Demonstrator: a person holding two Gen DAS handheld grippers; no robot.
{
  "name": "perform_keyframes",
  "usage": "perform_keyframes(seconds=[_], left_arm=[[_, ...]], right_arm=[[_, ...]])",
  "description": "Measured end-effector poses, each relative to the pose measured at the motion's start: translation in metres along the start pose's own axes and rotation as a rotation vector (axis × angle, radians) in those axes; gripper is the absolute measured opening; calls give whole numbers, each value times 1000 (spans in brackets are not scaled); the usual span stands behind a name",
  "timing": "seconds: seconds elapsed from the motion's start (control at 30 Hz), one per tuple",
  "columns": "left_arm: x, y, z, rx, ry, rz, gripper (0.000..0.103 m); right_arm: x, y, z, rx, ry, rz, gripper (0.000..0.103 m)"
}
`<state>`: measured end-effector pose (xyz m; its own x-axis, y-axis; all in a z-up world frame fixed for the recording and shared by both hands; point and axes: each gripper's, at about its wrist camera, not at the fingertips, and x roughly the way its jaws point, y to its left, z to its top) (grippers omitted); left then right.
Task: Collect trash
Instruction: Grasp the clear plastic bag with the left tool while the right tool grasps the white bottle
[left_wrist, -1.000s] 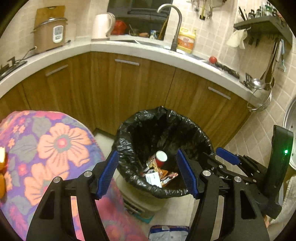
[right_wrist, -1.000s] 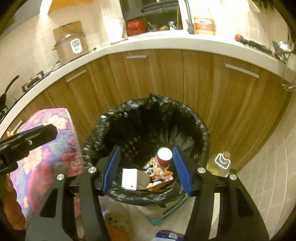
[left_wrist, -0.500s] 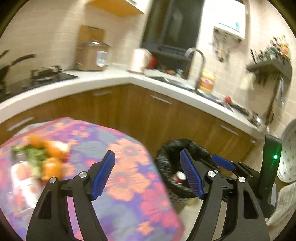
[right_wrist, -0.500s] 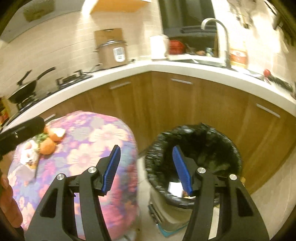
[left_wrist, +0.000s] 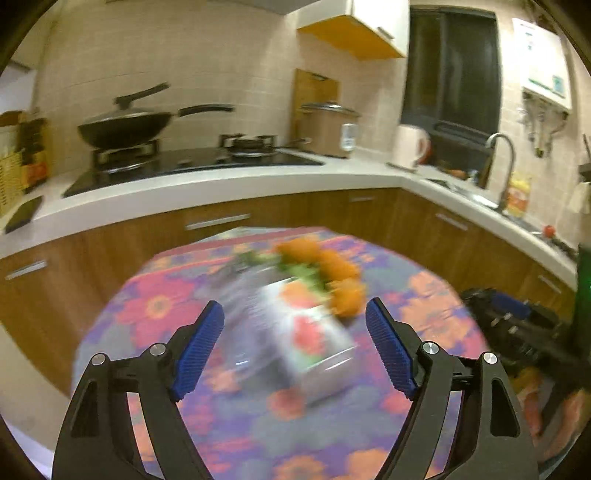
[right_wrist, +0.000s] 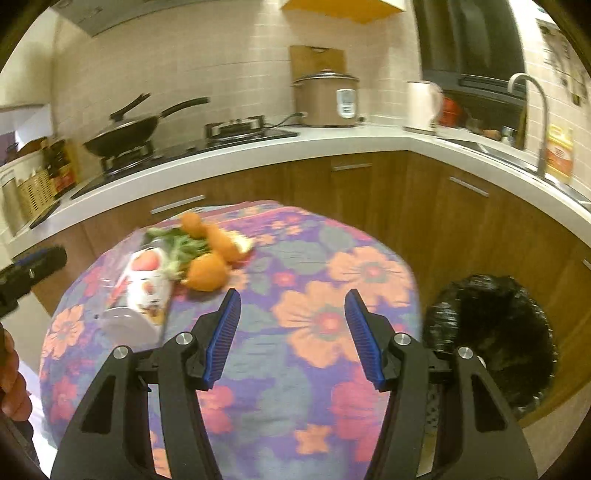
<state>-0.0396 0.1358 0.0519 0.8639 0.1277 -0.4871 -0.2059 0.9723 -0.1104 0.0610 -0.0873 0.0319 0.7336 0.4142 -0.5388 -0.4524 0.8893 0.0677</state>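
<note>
Left gripper (left_wrist: 293, 349) held apart, empty, above floral tablecloth (left_wrist: 155, 306); toppled cup (left_wrist: 314, 343), blurred, framed between blue pads. Right gripper (right_wrist: 291, 338) likewise apart, empty, over bare cloth. Orange peels (right_wrist: 207, 271) and greens beside cup. Black-lined bin (right_wrist: 495, 332) at table's right. Step judged: reach for next trash. Next: descent, closure around cup.

Motion blur smears the white cup (left_wrist: 314, 343) lying ahead of the left gripper (left_wrist: 293, 349), so its print cannot be read; the orange pieces (left_wrist: 334, 273) and greens (left_wrist: 303, 271) beyond it run together. Right of the right gripper (right_wrist: 291, 338), the black-lined bin (right_wrist: 491, 332) hides its contents in darkness and is partly cut off
</note>
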Motion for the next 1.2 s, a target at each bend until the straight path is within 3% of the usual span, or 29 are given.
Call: perform_keyframes(seconds=[0.2,0.53,0.83,1.2], left_arm=[[5,37,-25,52,65,8,82],[54,35,-45,190,190,7,82],[86,37,-44,167,238,37,73],[96,58,-40,61,256,28,36]], right_arm=[[16,37,3,16,13,64,55],[48,76,-7,48,62,142,55],[54,92,-9,3,76,192,55],[67,116,-12,-25,129,273,55]])
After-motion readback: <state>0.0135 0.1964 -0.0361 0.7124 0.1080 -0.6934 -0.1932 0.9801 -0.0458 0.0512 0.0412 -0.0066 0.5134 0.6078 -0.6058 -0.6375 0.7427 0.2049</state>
